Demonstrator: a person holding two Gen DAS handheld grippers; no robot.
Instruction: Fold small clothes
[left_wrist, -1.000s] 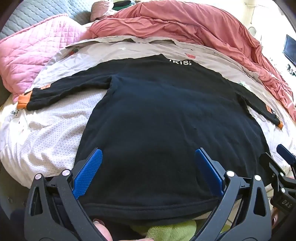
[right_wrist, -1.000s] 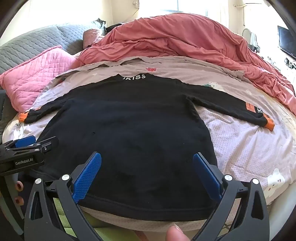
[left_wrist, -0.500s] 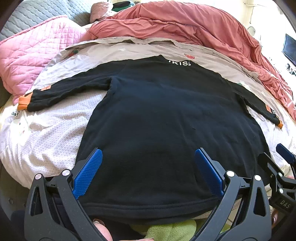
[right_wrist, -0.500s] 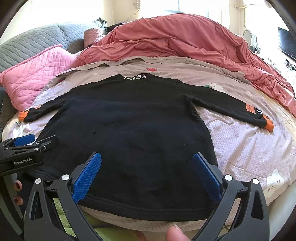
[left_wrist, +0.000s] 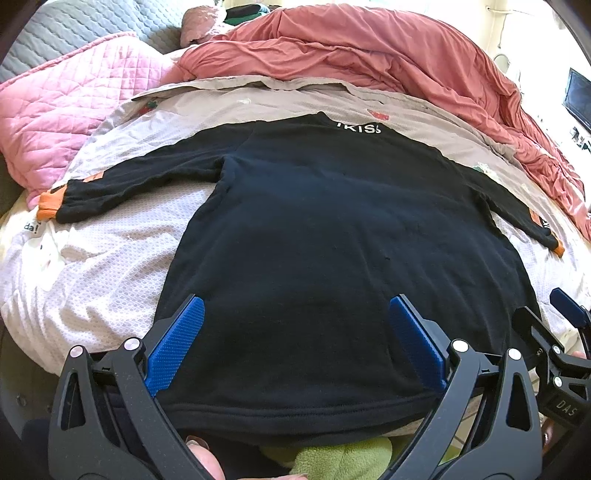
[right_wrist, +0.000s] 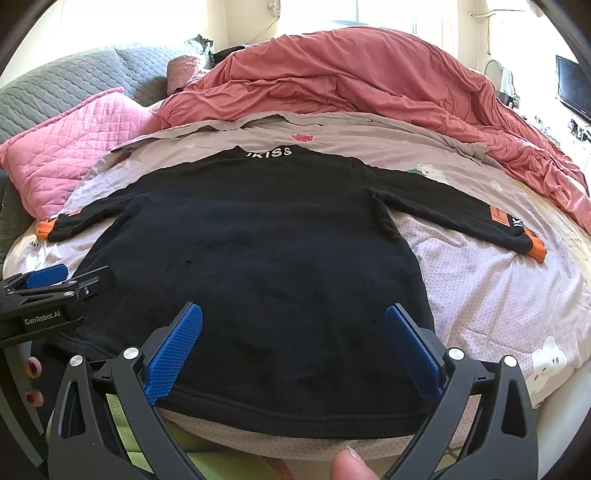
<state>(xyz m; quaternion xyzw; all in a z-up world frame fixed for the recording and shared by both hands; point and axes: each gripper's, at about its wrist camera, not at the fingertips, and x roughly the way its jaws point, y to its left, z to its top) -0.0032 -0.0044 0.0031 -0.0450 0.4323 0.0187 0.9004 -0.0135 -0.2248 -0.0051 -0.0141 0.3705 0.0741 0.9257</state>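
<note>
A single black sweater lies spread flat on the bed, back up, neck toward the far side and hem at the near edge, both sleeves stretched out sideways. It looks like a soft, thickish knit: light, limp, nothing stiff in it, so I'd expect it to sag and drag wherever it isn't held, though it shouldn't slip out of ribbed pads. The hem corners or the orange cuffs seem the sensible places to pinch, since a fold will follow whichever edge gets lifted. The left claw hangs above the hem with its jaws wide apart, holding nothing, and the right claw does the same, spread open over the hem toward the sweater's right side. By my count: one sweater, two sleeves, two orange cuffs, two claws, one pink pillow, one rumpled red duvet heaped behind.
</note>
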